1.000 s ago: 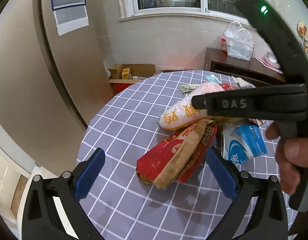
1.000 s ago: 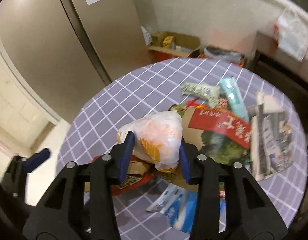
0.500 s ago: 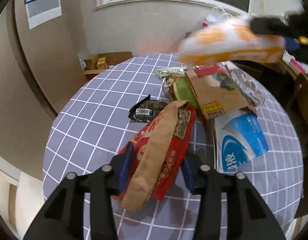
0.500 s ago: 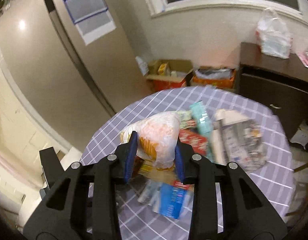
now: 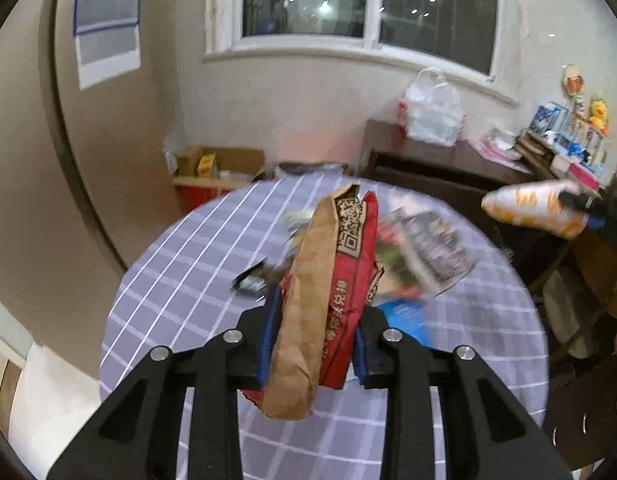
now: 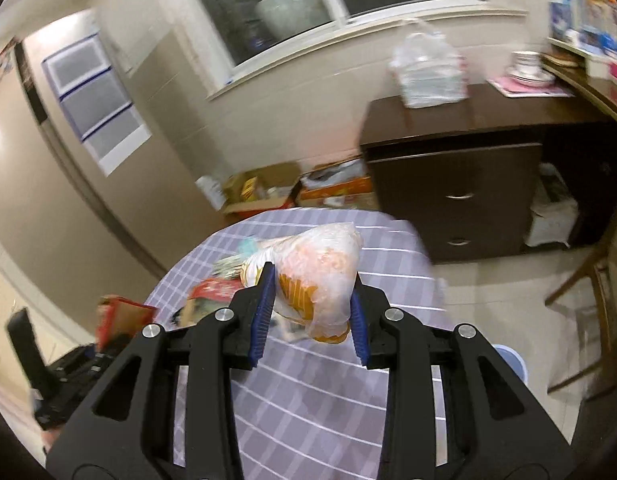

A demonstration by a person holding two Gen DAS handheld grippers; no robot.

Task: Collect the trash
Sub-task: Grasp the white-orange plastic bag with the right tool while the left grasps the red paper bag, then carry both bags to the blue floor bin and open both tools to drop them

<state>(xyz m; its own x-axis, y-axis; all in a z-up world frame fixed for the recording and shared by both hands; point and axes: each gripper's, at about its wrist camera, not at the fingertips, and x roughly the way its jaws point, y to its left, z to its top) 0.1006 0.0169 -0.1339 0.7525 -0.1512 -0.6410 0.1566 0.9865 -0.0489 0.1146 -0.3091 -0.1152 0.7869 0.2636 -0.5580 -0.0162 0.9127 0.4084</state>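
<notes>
Left wrist view: left gripper [image 5: 314,342], jaws closing, clamps a crumpled red-and-brown paper bag [image 5: 326,304] above the round grey checked table [image 5: 180,276]. Right gripper [image 6: 308,322] clasps a white-and-orange plastic bag [image 6: 314,276] beyond that table's edge. Carry phase; next, a bin is needed.

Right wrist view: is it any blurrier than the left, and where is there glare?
Right wrist view: room and table smeared, held plastic bag sharp, ceiling lights mirrored in the window. Left wrist view: paper bag crisp, table litter blurred, the same window reflections.
</notes>
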